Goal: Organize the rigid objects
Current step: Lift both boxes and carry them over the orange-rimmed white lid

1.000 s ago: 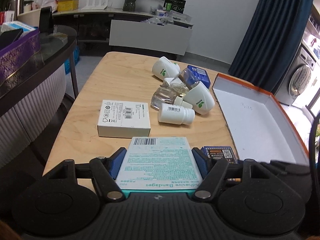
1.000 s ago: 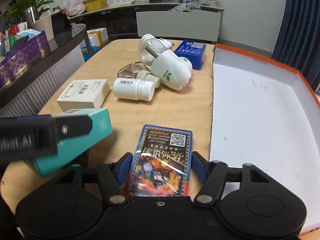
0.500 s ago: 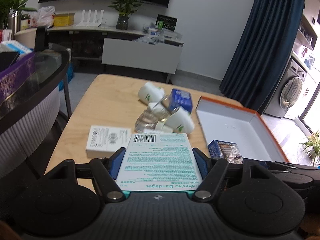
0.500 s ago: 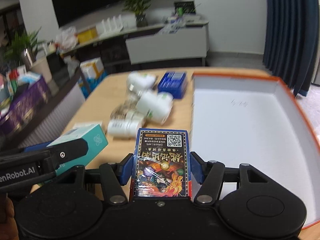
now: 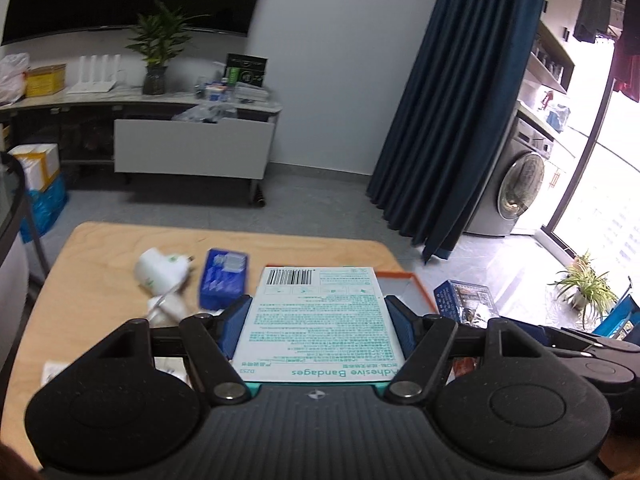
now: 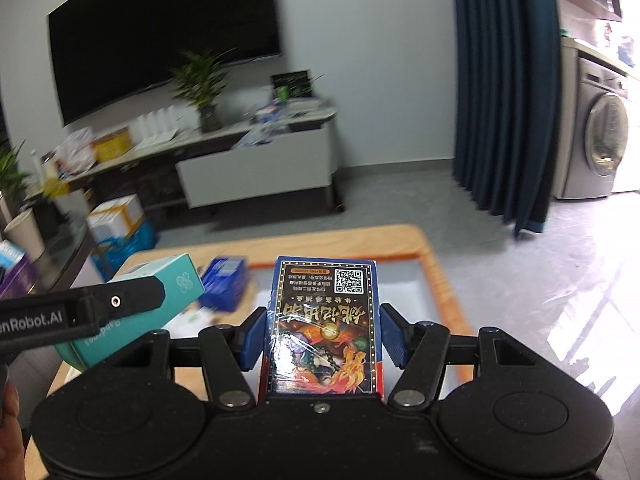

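Note:
My left gripper (image 5: pixel 318 320) is shut on a teal and white adhesive bandage box (image 5: pixel 320 324), held high above the wooden table (image 5: pixel 100 248). It also shows in the right wrist view (image 6: pixel 168 284). My right gripper (image 6: pixel 322 328) is shut on a blue card box (image 6: pixel 324 320) with a QR code, held above the orange-rimmed white tray (image 6: pixel 440 288). The card box also shows in the left wrist view (image 5: pixel 466 300). A blue box (image 5: pixel 222 284) and a white plug-in device (image 5: pixel 160 274) lie on the table.
The tray's orange rim (image 5: pixel 400 276) peeks out behind the bandage box. Beyond the table stand a white low cabinet (image 5: pixel 192 152), a dark blue curtain (image 5: pixel 452 120) and a washing machine (image 5: pixel 524 188). A glass counter edge (image 5: pixel 12 200) is at the left.
Both grippers have risen and tilted up with their boxes held. The table items now appear lower and farther, and more of the room shows.

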